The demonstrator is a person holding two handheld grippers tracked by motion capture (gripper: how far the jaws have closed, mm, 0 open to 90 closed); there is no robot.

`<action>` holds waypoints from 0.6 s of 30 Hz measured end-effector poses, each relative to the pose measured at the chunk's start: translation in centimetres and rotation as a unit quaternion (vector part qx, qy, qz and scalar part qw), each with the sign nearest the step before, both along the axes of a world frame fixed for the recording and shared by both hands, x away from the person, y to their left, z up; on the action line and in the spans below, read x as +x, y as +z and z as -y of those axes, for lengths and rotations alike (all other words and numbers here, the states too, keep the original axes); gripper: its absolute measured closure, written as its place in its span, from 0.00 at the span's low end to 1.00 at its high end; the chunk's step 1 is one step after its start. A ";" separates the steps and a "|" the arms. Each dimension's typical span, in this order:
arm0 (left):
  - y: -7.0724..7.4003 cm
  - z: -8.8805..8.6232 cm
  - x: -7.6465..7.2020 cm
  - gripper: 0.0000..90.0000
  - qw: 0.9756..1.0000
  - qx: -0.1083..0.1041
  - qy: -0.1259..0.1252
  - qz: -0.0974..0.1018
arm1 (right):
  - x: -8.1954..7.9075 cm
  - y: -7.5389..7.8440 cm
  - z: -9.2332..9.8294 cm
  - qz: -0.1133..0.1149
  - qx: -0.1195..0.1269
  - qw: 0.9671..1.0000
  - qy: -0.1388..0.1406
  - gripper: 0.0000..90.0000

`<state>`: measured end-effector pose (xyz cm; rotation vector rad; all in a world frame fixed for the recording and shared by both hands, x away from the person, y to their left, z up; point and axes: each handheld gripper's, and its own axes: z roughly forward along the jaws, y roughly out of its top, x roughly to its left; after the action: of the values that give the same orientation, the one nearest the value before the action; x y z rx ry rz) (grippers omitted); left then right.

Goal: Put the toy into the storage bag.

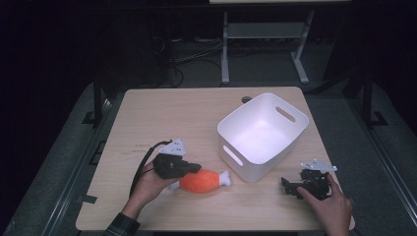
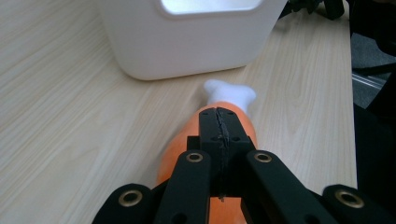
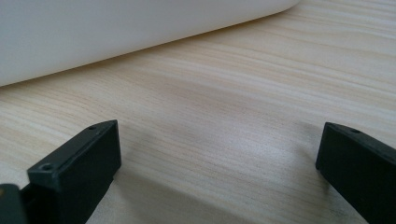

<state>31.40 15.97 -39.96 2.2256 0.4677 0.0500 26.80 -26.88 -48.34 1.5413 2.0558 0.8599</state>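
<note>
Drumstick (image 1: pixel 200 181) lengthwise; bone toward bin (image 1: pixel 287 142)

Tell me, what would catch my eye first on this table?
Probably the bright orange plush drumstick with its white bone end, lying near the front edge of the wooden table, with the left gripper closed right over it. Just to its right stands a big white bin, empty inside. The right gripper rests open beside the bin.

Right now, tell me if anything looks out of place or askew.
Nothing is spilled or damaged. The white bin sits skewed to the table edges, and the left gripper is shut above the toy drumstick, not on it.
</note>
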 end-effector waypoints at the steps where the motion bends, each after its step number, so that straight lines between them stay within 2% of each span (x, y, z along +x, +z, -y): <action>1: 0.0 0.3 0.0 1.00 1.000 0.000 -0.002 0.000 | 0.0 0.0 0.0 0.000 0.000 1.000 0.000 0.00; 10: -0.9 4.1 0.3 1.00 0.999 0.015 -0.038 -0.005 | 0.0 0.0 0.0 0.000 0.000 1.000 0.000 0.00; 15: -1.3 5.5 0.3 1.00 0.999 0.018 -0.050 -0.011 | 0.0 0.0 0.0 0.000 0.001 1.000 -0.001 0.00; 18: -1.6 6.4 0.2 1.00 0.998 0.028 -0.061 -0.010 | 0.0 0.0 0.0 0.000 0.000 1.000 0.000 0.00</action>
<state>31.58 9.57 -41.57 2.3069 0.3459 -0.0244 26.82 -26.87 -48.34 1.5423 2.0549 0.8607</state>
